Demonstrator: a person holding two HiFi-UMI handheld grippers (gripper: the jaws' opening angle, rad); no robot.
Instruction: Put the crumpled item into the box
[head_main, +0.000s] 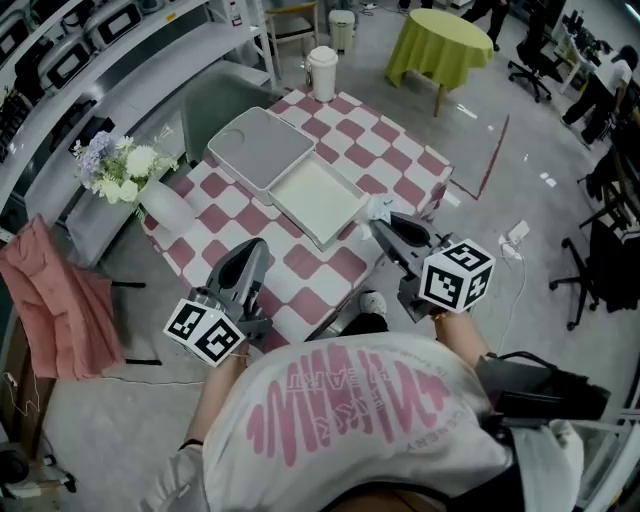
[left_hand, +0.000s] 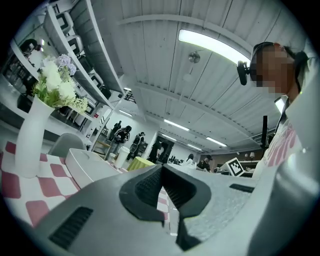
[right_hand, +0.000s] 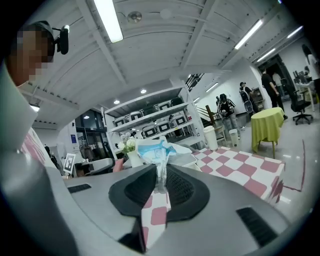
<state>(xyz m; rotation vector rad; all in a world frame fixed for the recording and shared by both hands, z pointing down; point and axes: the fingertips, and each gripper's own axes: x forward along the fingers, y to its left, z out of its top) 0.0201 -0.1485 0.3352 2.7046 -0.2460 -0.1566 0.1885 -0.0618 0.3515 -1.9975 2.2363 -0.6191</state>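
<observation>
Pink cloth (head_main: 55, 300) far left. Vase (head_main: 165, 208) with flowers on checked table (head_main: 400, 160). Left gripper (head_main: 256, 246) jaws together, nothing between. Grey lid (head_main: 258, 145) just beside open box (head_main: 318, 200); cup (head_main: 322, 72) beyond. Crumpled item (head_main: 381, 207) pinched in right gripper (head_main: 380, 224), just beside box's right corner. Shirt lettering illegible.

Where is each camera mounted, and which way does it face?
Head view: on the person's head, facing steeply down at checked table, box, left gripper, right gripper; shirt shows.
Left gripper view: on left gripper, along shut jaws toward vase; chest at right.
Right gripper view: on right gripper, along jaws pinching crumpled item; shoulder at left.
All share the table.
</observation>
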